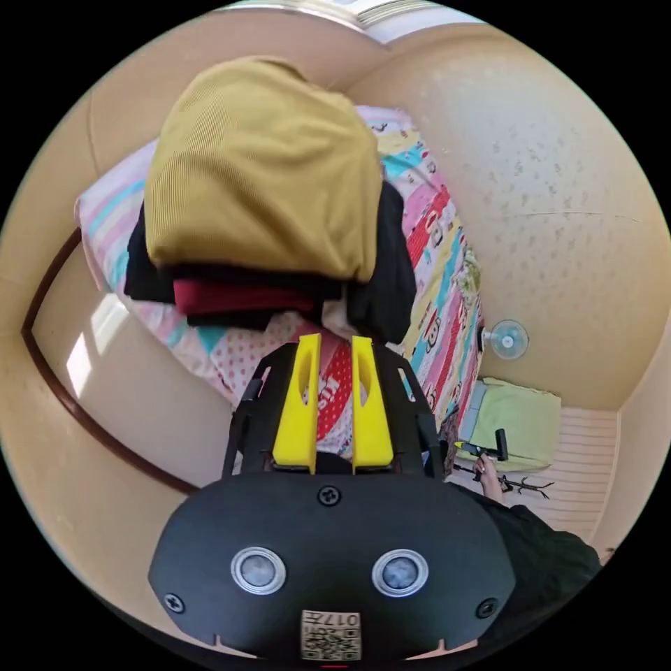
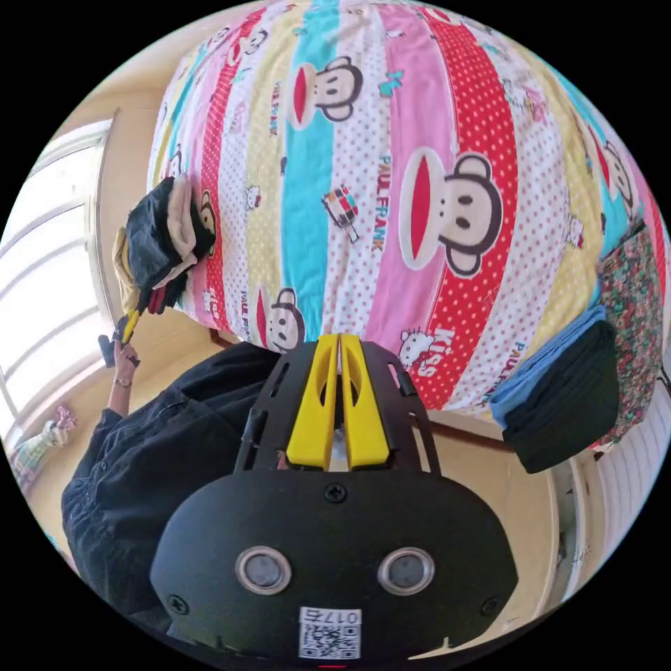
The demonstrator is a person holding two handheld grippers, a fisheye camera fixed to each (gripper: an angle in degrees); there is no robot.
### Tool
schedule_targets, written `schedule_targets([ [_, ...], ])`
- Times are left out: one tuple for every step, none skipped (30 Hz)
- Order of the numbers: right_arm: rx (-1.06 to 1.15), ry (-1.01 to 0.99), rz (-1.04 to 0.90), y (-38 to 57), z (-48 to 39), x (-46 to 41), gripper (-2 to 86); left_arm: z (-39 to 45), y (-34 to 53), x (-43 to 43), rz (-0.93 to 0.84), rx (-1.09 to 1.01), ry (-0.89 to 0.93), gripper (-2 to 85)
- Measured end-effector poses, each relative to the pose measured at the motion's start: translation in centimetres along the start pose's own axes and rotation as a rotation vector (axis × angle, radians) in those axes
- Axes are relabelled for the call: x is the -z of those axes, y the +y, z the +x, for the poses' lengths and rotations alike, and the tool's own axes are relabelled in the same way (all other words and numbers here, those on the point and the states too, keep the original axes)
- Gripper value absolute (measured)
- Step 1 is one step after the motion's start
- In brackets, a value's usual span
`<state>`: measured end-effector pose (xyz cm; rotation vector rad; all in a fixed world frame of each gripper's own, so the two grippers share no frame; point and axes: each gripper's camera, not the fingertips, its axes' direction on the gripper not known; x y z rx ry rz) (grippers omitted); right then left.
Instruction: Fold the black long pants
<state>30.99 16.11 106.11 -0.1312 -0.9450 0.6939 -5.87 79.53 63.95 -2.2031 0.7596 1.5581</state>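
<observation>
- Left gripper (image 1: 333,342): yellow jaws parted by a narrow gap, nothing between them, hovering over the striped cartoon-print bedsheet (image 1: 447,279).
- Just beyond it: stack of folded clothes (image 1: 265,210), mustard ribbed knit on top, dark red and black layers under; a black garment (image 1: 388,279) hangs down its side.
- Right gripper (image 2: 340,340): yellow jaws pressed together, empty, above the bed edge.
- Person's black sleeve (image 2: 154,454) beside it.
- Second folded pile, black with a blue layer (image 2: 559,398), at the bed edge.
- Can't tell which black item is the pants.

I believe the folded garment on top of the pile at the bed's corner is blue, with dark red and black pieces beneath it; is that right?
Not quite: the top garment is mustard yellow, not blue, as the left gripper view shows. The dark red piece and black pieces do lie beneath it on the bed.
</observation>
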Motion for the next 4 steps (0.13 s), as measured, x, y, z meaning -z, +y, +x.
schedule_targets([
  [0.025, 0.031, 0.128, 1.2, -3.8, 1.6, 0.4, 0.8, -1.4, 2.4, 0.081, -0.031, -0.017, 9.1],
  [0.045, -0.007, 0.253, 2.9, -7.2, 2.9, 0.5, 1.6, -3.2, 4.3, 0.148, -0.056, -0.045, 11.2],
  [0.060, -0.044, 0.310, 3.8, -8.7, 3.3, 0.5, 1.9, -4.2, 5.1, 0.174, -0.066, -0.055, 12.2],
  [0.095, -0.127, 0.411, 5.9, -11.3, 3.9, 0.5, 2.4, -6.4, 6.1, 0.206, -0.086, -0.056, 14.0],
])
